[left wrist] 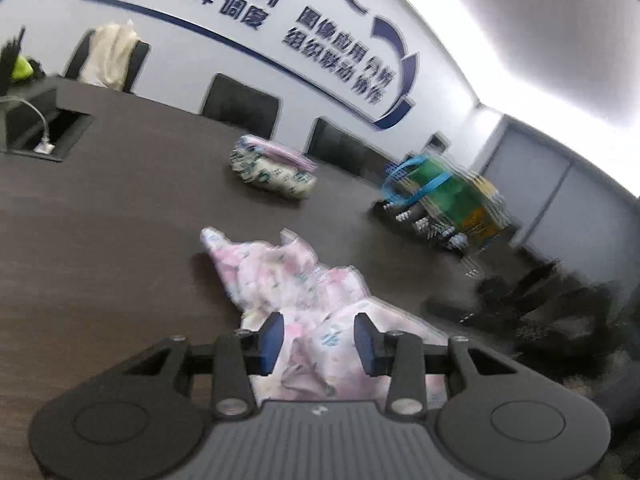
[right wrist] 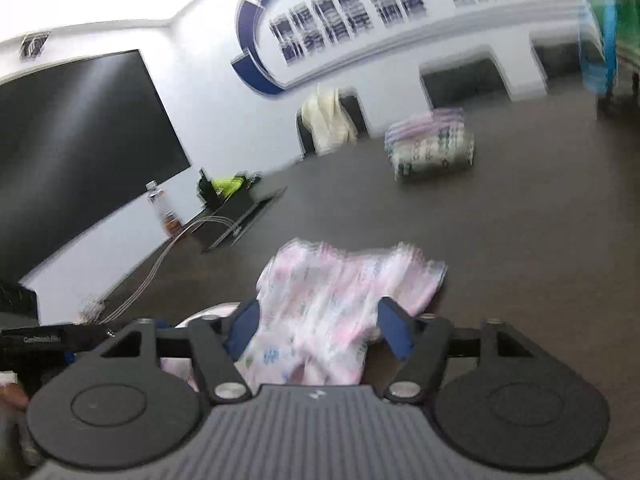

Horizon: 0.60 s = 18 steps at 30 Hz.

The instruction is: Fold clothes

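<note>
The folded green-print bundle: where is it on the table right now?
In both wrist views the folded bundle lies on the dark table, beyond the crumpled pink garment, near the far-side chairs.

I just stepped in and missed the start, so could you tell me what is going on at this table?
A person is folding clothes with a handheld gripper in each hand. A crumpled pink floral garment lies on the dark table, not yet folded. The left gripper and the right gripper both stand open just over its near edge, with cloth showing between the jaws but not pinched. Farther back sits a folded bundle of clothes, apparently already done.
</note>
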Motion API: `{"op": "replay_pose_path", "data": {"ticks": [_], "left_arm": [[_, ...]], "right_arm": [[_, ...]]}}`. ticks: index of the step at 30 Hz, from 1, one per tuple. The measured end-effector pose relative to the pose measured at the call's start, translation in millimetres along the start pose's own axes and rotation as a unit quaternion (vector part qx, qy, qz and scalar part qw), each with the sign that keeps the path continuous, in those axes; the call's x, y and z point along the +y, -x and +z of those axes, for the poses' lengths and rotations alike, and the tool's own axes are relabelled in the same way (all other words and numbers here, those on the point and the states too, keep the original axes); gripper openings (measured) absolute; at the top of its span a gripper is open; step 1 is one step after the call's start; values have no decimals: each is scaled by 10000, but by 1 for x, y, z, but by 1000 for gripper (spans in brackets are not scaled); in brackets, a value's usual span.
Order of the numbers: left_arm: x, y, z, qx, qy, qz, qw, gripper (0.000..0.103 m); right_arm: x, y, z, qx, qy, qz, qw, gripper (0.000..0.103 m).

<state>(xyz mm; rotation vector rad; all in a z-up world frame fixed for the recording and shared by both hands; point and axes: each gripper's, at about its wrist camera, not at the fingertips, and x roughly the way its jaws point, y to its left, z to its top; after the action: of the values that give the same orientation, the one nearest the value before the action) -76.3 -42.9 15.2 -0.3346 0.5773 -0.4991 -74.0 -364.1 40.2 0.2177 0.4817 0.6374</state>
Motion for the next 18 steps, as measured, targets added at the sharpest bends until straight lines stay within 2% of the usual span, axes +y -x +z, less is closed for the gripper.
{"op": "replay_pose_path", "data": {"ticks": [1,3,6,9,12,16,18], "left_arm": [[-2,-4,-4,41,20,112,9999,35],[-1,-7,-10,32,204,87,9997,34],[5,-15,-16,184,536,296,9980,16],[11,-17,-19,217,855,456,9951,13],[13,-20,-21,201,931,422,9946,13],[19,-27,-23,237,1127,379,9926,14],[22,-26,-24,342,1172,437,9916,19]], "right_arm": [[10,4,0,-99,249,-76,9996,49],[23,9,-4,-137,465,-196,9986,47],[37,10,-10,-343,581,-367,9970,45],[55,13,-13,-632,746,-423,9943,45],[72,0,-24,-474,861,-290,9947,45],[54,-36,-44,220,494,-797,9954,39],[41,-47,-49,379,103,-839,9957,39]]}}
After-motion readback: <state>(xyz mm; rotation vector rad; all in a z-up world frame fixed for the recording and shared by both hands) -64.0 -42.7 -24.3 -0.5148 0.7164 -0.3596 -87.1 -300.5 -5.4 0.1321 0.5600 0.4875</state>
